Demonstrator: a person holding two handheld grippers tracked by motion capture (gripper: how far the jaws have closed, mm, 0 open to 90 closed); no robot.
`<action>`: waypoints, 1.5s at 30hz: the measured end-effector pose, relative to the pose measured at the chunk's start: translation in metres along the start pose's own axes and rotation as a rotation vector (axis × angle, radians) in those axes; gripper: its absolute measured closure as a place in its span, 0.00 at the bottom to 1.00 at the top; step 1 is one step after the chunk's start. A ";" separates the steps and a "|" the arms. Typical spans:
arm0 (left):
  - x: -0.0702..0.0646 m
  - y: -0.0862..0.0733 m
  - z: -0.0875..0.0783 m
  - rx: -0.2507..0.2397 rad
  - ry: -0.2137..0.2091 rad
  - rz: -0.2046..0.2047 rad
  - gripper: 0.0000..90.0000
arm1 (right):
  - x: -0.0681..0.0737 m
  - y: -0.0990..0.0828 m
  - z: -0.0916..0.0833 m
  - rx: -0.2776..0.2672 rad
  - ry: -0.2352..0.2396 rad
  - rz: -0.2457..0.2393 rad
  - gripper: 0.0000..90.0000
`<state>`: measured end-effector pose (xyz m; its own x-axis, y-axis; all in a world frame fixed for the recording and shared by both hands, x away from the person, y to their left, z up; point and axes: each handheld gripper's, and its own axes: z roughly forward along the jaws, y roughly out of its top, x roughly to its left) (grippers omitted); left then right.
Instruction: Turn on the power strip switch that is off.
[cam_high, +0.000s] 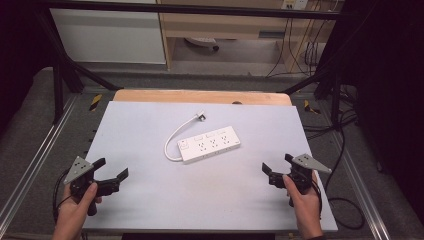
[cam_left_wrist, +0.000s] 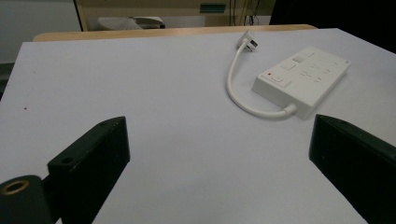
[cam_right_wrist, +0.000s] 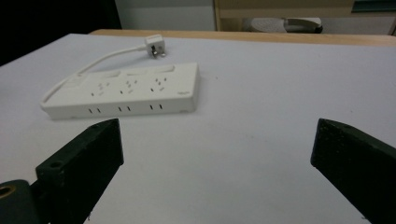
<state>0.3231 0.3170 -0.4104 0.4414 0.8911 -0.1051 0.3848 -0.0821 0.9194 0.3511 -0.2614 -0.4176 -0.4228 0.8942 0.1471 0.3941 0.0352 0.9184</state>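
A white power strip (cam_high: 209, 144) lies flat near the middle of the pale table (cam_high: 150, 200). Its short white cable curls round to a plug (cam_high: 201, 117) behind it. The strip (cam_left_wrist: 302, 78) and plug (cam_left_wrist: 246, 41) sit ahead and right in the left gripper view; the strip (cam_right_wrist: 126, 89) and plug (cam_right_wrist: 154, 47) sit ahead and left in the right gripper view. My left gripper (cam_high: 111, 168) is held near the front left, open and holding nothing. My right gripper (cam_high: 278, 164) is at the front right, open too, with bare table between its jaws.
A wooden strip (cam_high: 200, 96) runs along the table's far edge. Black frame bars (cam_high: 65, 70) stand at both back corners, and cables (cam_high: 345, 150) trail on the floor to the right. A wooden shelf unit (cam_high: 225, 30) stands behind.
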 end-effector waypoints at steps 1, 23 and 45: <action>0.000 0.000 0.000 0.000 0.001 -0.001 0.06 | 0.002 0.003 -0.001 -0.008 0.005 -0.004 0.03; -0.002 -0.001 0.001 0.017 -0.004 0.012 0.06 | 0.035 0.070 0.032 -0.082 0.076 -0.062 0.09; -0.004 -0.002 0.003 0.030 -0.009 0.020 0.06 | 0.036 0.087 0.047 -0.114 0.085 -0.055 0.07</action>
<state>0.3231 0.3124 -0.4127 0.4563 0.8852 -0.0905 0.3998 -0.1131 0.9096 0.4080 -0.2053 -0.3500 -0.5107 0.8511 0.1213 0.2755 0.0284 0.9609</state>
